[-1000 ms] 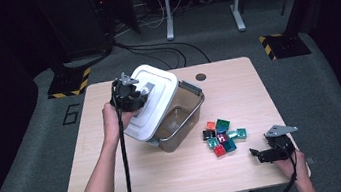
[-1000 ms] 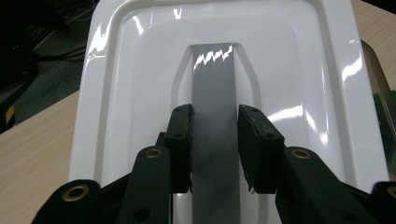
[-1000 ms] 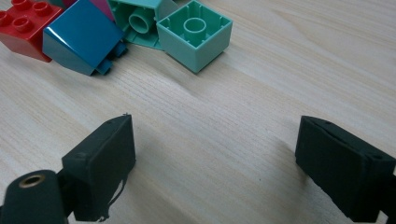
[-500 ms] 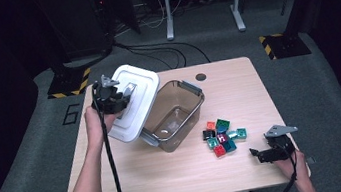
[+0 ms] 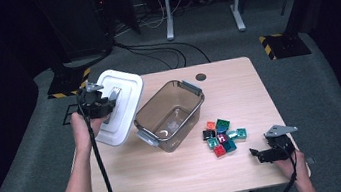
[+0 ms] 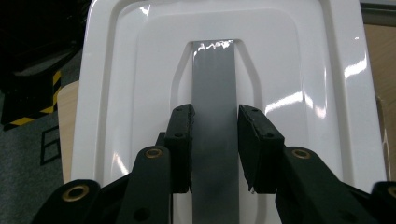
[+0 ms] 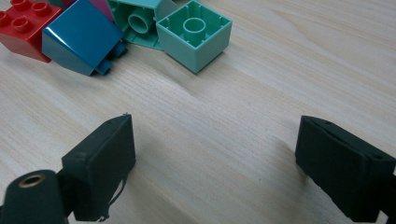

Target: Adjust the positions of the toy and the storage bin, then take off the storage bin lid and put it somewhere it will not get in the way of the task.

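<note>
1. Lid (image 5: 120, 104), white, glossy plastic, with a grey raised handle strip (image 6: 215, 116) down its middle. In the high view it sits at the left of the frame, tilted, held up over the table's left edge and clear of the container.
2. Handling, as a judgement: light and stiff, no give in it. The shiny surface looks slippery, so a grip on the flat face would likely slide. The handle strip is the sensible hold, since it gives two parallel sides to pinch. Probably not fragile, though a drop on the table edge could chip a corner.
3. Left gripper (image 6: 215, 149): jaws drawn in on the handle strip, one pad on each side, pressing on it. That is as narrow as the strip allows. Lid hangs from this one pinch, so it may swing if moved fast.
4. Container (image 5: 171, 115), clear brown-tinted plastic, stands uncovered at the middle of the high view, just right of the lid, apart from it. Looks empty apart from a reflection on the bottom.
5. Blocks (image 5: 222, 136), a small pile of red, green, teal and black ones, lie on the table (image 5: 237, 81) right of the container, lower centre-right of the frame.
6. Right gripper (image 5: 267, 153): lower right of the high view, near the pile. In its own view the jaws stand wide apart, with bare wood between them and nothing held. Mint block (image 7: 194, 33) and blue block (image 7: 81, 39) lie ahead of the pads, untouched.
</note>
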`<state>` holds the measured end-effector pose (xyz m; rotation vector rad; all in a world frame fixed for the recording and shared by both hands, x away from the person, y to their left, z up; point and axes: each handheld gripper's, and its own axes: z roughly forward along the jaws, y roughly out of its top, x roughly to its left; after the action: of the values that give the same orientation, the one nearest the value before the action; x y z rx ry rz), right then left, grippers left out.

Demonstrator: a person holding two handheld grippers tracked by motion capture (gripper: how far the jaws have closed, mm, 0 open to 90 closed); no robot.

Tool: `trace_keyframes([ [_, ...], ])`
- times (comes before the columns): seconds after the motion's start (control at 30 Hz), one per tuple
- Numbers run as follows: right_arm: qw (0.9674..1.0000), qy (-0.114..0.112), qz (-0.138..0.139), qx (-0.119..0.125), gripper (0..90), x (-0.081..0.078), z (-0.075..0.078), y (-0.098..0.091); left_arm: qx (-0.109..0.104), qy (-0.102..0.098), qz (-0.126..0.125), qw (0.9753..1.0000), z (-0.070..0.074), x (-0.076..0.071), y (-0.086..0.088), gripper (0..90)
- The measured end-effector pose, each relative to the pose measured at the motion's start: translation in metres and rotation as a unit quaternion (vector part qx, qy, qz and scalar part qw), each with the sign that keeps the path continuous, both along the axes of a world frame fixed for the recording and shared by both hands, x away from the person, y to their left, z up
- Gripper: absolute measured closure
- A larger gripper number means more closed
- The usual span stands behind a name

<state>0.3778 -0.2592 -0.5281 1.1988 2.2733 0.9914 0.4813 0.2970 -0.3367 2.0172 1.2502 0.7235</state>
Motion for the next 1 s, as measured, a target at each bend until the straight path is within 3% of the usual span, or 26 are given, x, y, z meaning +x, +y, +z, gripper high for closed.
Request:
trace_keyframes([
  [0.3, 1.0, 0.0, 0.0, 0.0, 11.3, 0.0, 0.0, 0.0, -0.01, 0.004, 0.02, 0.9997, -0.009, 0.001, 0.014, 66.5],
  [1.0, 1.0, 0.003, 0.002, -0.001, 11.3, 0.0, 0.0, 0.0, -0.015, 0.042, 0.058, 0.9974, -0.039, 0.005, 0.044, 66.5],
])
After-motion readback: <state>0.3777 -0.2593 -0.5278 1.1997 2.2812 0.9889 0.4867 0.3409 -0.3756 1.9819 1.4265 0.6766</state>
